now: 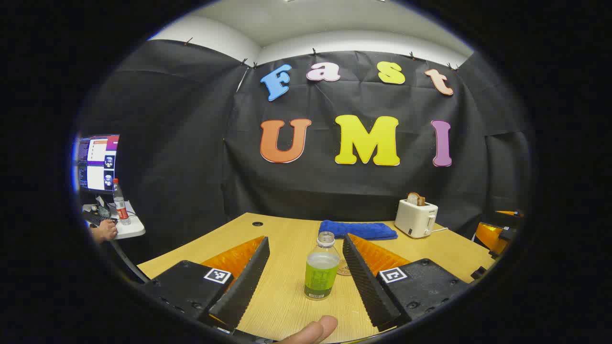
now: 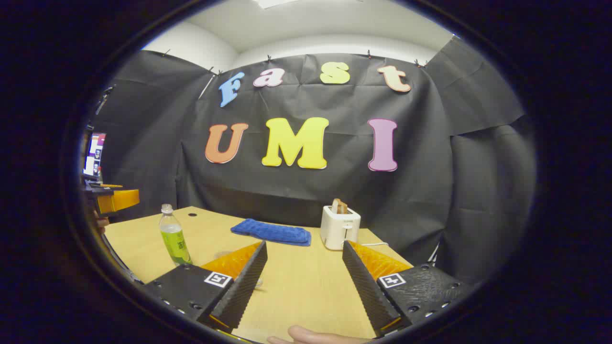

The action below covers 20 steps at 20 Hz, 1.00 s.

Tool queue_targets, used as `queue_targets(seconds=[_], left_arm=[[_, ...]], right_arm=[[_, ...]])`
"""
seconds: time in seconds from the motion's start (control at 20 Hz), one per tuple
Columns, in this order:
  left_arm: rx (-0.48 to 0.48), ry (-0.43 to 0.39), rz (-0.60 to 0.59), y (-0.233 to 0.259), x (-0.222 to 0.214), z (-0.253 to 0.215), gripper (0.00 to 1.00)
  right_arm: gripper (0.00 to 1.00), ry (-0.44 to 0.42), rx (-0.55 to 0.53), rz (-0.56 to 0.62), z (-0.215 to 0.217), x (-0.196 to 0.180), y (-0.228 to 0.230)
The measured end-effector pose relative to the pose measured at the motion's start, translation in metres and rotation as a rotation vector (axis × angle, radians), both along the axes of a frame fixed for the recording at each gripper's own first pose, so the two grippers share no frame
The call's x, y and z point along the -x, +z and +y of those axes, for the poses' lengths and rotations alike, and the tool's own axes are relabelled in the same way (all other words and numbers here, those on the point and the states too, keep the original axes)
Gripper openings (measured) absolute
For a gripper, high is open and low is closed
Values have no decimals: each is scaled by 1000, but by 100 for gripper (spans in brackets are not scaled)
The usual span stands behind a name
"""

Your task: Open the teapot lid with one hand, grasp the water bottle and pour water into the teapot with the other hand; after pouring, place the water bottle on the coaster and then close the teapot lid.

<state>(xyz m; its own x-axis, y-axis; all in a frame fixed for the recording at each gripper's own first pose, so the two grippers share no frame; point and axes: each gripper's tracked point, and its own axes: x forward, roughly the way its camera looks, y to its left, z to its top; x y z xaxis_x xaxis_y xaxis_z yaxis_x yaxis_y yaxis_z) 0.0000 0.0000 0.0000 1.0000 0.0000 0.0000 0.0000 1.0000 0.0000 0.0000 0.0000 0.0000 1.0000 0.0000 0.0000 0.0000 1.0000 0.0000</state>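
Note:
A clear water bottle (image 1: 321, 267) with green liquid and no cap stands upright on the wooden table (image 1: 287, 306). In the left gripper view it sits in the gap between my fingers, and neither finger touches it. My left gripper (image 1: 305, 238) is open. A small round brownish coaster (image 1: 342, 270) lies just behind the bottle, partly hidden by one finger. In the right gripper view the bottle (image 2: 174, 236) stands far to the left, and my right gripper (image 2: 304, 244) is open over bare table. The left gripper (image 2: 114, 198) appears at that view's left edge.
A folded blue towel (image 1: 358, 229) (image 2: 272, 232) lies at the back of the table. A white toaster (image 1: 416, 217) (image 2: 340, 227) holding bread stands beside it. Off the table to the left are a monitor (image 1: 98, 162), another bottle (image 1: 119, 203) and a person's hand (image 1: 104, 231).

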Motion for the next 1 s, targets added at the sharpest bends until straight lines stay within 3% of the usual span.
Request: queue_targets(seconds=[0.25,0.7,1.0], left_arm=[[-52,2,17,-11,-3,-7,96],[-55,-33,23,-16,-7,-14,96],[-21,-36,26,-13,-2,-9,96]], right_arm=[[95,-2,-2,-3,-3,-1,1],[95,15,-1,27,1,-6,-9],[95,104,-49,35,34,-18,-22]])
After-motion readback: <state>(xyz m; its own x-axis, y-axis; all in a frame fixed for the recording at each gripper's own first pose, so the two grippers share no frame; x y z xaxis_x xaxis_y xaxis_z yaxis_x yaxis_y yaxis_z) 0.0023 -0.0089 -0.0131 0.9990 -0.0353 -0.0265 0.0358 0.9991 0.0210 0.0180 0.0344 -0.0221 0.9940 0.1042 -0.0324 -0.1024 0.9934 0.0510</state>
